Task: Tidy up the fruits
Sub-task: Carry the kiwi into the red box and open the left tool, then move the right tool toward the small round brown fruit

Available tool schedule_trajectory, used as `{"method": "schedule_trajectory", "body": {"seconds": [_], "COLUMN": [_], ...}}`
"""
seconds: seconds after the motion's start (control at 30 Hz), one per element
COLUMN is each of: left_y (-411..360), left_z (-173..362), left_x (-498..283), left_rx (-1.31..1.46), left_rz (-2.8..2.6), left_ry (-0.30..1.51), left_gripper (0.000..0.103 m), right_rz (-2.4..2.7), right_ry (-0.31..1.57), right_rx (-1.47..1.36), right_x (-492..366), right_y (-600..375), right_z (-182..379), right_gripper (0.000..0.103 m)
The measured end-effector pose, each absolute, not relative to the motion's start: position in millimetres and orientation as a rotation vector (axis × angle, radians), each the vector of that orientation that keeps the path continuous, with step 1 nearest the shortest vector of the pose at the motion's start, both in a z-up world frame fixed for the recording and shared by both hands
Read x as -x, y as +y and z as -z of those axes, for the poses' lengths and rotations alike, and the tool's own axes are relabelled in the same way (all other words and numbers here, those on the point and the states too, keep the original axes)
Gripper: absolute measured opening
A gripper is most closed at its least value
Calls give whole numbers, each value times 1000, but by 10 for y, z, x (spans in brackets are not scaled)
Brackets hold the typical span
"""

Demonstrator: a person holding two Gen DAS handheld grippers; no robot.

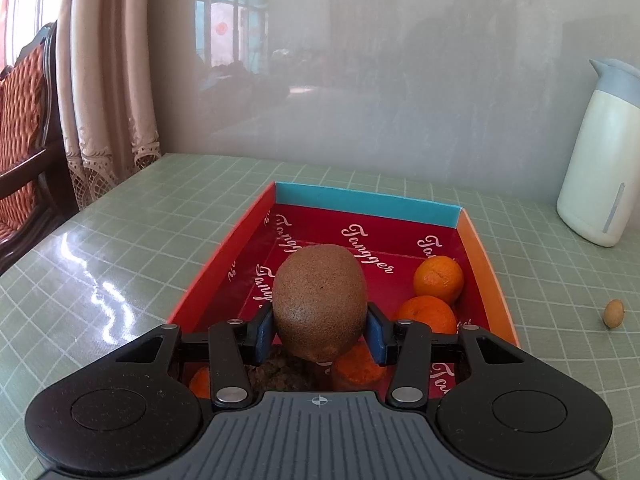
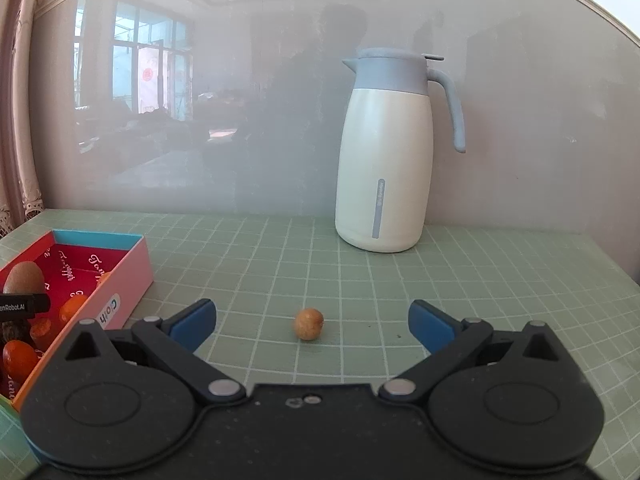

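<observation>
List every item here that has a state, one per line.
left hand-held gripper: shut on kiwi, above the box
right hand-held gripper: open, empty
box: lidless, holding oranges
small round fruit: loose on the table
jug: upright, lid closed

Fruit under the left gripper (image 1: 320, 330) mostly hidden, thermos jug (image 1: 600, 156) cut by right edge, box (image 2: 132, 272) cut at left edge
</observation>
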State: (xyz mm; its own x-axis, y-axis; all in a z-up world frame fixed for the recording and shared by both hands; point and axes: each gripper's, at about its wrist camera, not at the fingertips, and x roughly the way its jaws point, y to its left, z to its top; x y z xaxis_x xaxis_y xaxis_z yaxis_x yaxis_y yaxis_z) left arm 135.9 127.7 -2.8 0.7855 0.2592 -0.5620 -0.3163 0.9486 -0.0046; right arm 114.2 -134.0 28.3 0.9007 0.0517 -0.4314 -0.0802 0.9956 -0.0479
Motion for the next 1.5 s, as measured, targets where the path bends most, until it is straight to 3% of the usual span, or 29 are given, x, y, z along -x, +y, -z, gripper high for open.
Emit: {"method": "schedule_trajectory", "body": {"seconds": [0.3, 0.33, 0.37, 0.43, 0.8, 1.23, 1.5], "left_y": [1262, 1251, 1235, 1211, 1282, 1650, 1868], "left_z": [2, -21, -53, -109, -345, -379, -369], "left_x": [-1344, -1327, -1302, -1242, -756, -225, -92], "left_rx": [102, 96, 86, 68, 63, 92, 103], "left_rz": [-340, -346, -359, -380, -389, -536, -605], "left_ry": [590, 575, 556, 518, 433, 338, 287], "left_gripper": [49, 57, 74, 88, 89, 97, 100], "right_rz": [-66, -66, -67, -67, -76, -98, -108], "right_ry": [442, 441, 440, 441, 460, 507, 565], "right_rx": [71, 69, 70, 66, 47, 15, 5], "right_x": [-1111, -1108, -1104, -1099, -1138, -1342, -1581], "right_y": [-1376, -1385, -1393, -1410, -1472, -1413, -1321], "right_z": [-292, -293, -292, -292, -255, -121, -5], "right_gripper": [103, 103, 103, 103, 103, 103, 92]}}
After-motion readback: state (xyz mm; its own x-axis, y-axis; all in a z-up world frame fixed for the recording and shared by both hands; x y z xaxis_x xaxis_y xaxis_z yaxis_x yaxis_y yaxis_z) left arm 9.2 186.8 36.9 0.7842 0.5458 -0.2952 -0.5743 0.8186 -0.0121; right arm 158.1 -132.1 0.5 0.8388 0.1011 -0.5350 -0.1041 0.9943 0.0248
